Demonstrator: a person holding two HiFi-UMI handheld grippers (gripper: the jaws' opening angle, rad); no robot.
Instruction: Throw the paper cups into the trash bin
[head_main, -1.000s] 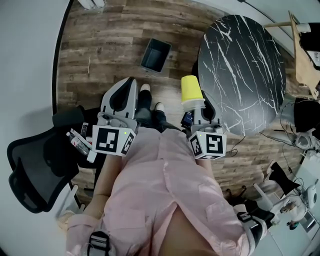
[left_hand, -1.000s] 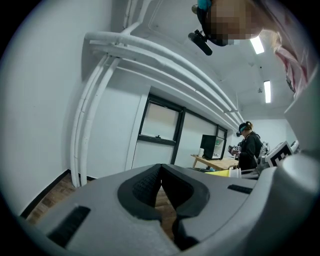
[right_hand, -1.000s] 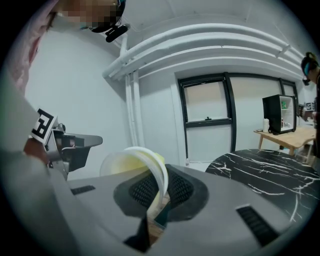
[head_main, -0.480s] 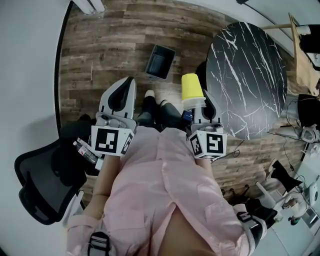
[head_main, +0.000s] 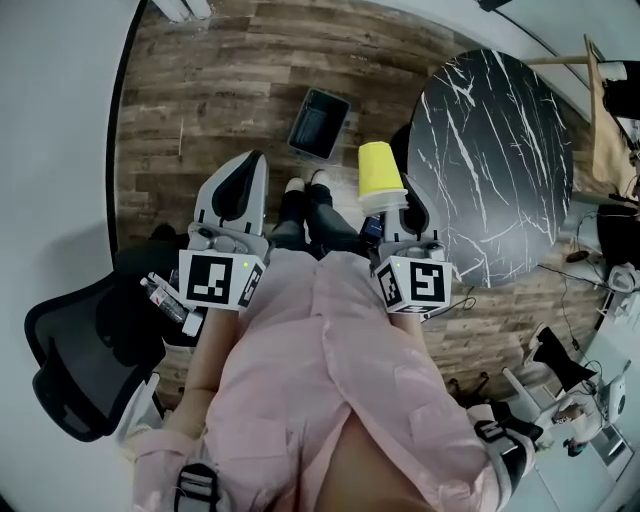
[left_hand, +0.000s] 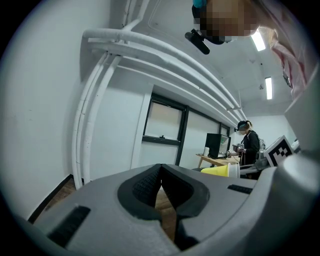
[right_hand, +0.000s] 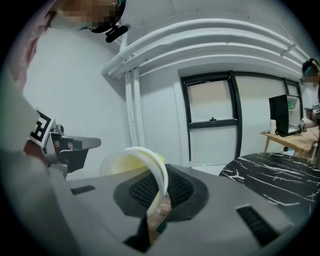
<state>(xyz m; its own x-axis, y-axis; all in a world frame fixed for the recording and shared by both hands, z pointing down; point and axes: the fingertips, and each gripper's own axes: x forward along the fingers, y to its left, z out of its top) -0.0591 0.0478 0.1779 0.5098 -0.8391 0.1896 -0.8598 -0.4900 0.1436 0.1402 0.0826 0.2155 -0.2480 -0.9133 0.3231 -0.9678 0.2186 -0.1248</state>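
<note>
A yellow paper cup (head_main: 379, 178) with a white rim sticks out forward from my right gripper (head_main: 388, 203), which is shut on its rim. In the right gripper view the cup's rim (right_hand: 156, 172) is pinched flat between the dark pads. The dark rectangular trash bin (head_main: 319, 124) stands on the wood floor ahead, a little left of the cup. My left gripper (head_main: 240, 183) is shut with nothing in it; its pads (left_hand: 150, 186) meet in the left gripper view, where the cup (left_hand: 220, 170) shows at the right.
A round black marble table (head_main: 497, 160) stands at the right. A black office chair (head_main: 75, 347) is at the lower left. The grey wall (head_main: 50, 140) runs along the left. A person (left_hand: 248, 147) stands by a far desk.
The view has shifted slightly; the bin and table sit about where they were half a second ago. Both grippers keep their pose, the cup still held.
</note>
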